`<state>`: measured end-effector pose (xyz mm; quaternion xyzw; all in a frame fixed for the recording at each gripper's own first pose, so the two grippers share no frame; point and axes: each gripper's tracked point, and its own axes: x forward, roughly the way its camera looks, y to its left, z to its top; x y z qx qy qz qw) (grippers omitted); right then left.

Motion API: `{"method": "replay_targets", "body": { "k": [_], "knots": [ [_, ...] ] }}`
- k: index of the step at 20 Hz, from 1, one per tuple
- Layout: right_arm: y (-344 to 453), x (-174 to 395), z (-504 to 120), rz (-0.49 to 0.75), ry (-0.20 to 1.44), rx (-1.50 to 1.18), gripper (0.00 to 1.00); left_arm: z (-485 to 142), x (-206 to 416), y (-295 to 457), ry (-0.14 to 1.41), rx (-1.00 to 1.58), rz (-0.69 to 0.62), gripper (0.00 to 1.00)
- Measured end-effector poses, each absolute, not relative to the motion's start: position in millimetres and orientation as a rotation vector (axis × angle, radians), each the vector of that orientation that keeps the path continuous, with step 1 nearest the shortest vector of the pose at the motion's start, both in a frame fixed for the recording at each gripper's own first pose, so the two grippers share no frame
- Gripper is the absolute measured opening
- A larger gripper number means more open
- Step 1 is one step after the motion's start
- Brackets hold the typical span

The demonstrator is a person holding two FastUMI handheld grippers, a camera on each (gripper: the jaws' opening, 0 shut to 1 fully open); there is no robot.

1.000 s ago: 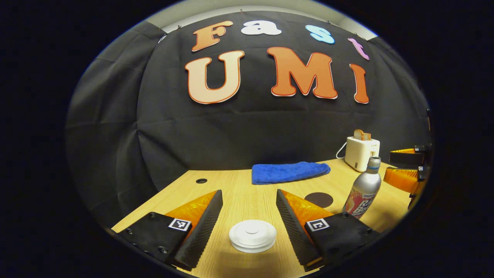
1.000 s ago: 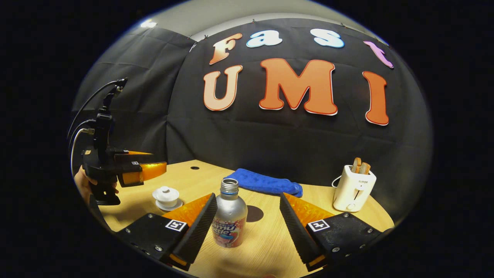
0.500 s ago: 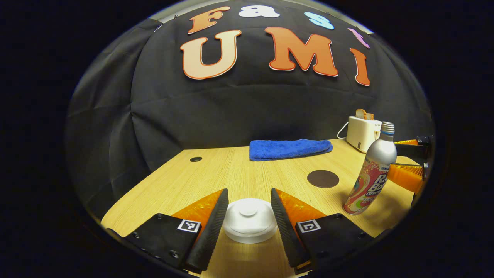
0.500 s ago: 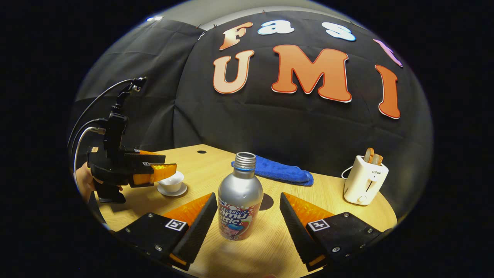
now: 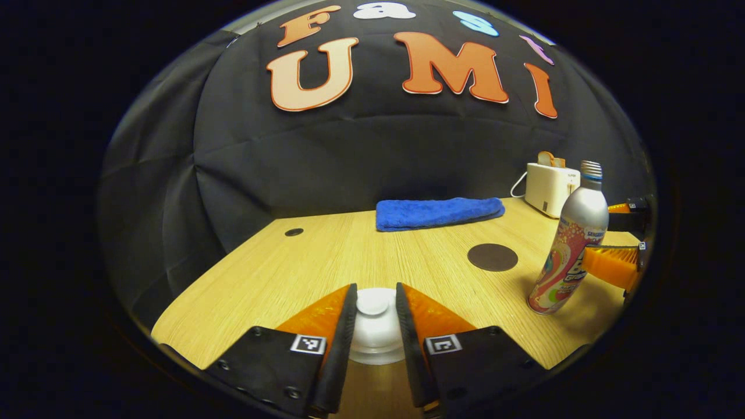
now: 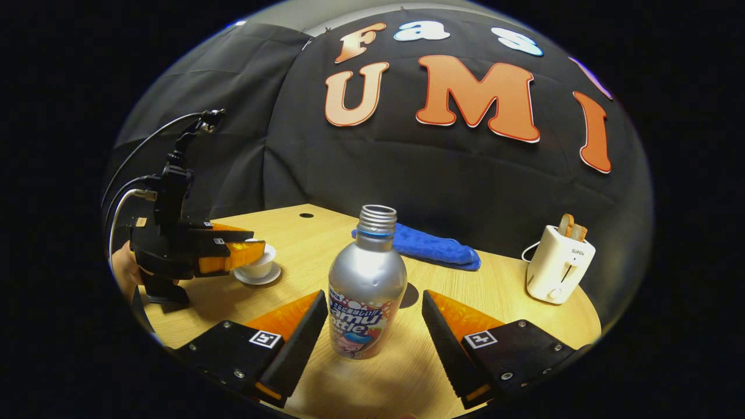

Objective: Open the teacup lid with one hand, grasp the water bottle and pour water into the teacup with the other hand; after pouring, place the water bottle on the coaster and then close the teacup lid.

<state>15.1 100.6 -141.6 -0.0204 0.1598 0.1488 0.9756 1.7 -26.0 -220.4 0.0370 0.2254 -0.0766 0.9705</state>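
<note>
Left gripper (image 5: pixel 373 311) narrowed around the lid's (image 5: pixel 373 304) knob, fingers seemingly touching it, over the teacup (image 6: pixel 258 267) near the bench's (image 5: pixel 326 262) left edge. Right gripper (image 6: pixel 372 326) spread wide, bottle (image 6: pixel 366 291) upright between its fingers, gaps both sides. Coaster (image 5: pixel 492 256) bare at mid-bench, just beyond the bottle. Towel (image 5: pixel 437 212) along the far edge, toaster (image 6: pixel 559 263) by the far right corner.
</note>
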Motion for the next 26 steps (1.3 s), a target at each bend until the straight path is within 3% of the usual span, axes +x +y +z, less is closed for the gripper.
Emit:
{"method": "replay_targets", "body": {
  "k": [1,4,8,9,16,17,18,20,26],
  "knots": [
    [101,16,-143,0.3,0.326,-0.044,0.98,-220,1,-26,0.452,0.075,-0.153,0.36],
    [102,16,-147,0.302,0.337,-0.053,0.98,-221,2,-26,0.447,0.077,-0.157,0.39],
    [105,17,-154,0.303,0.357,-0.068,0.98,-219,1,-25,0.436,0.056,-0.151,0.29],
    [106,17,-155,0.305,0.36,-0.07,0.98,-220,1,-24,0.433,0.053,-0.15,0.33],
    [114,24,-168,0.304,0.409,-0.086,0.97,-195,5,-14,0.354,0.04,-0.118,0.33],
    [116,24,-168,0.306,0.416,-0.084,0.95,-191,5,-13,0.344,0.039,-0.113,0.27],
    [118,25,-168,0.308,0.418,-0.085,0.94,-188,5,-10,0.338,0.038,-0.108,0.32],
    [121,27,-168,0.31,0.426,-0.094,0.88,-183,4,-5,0.33,0.038,-0.095,0.32],
    [119,32,-162,0.306,0.451,-0.131,0.81,-175,3,18,0.329,0.04,-0.049,0.32]
  ]
}}
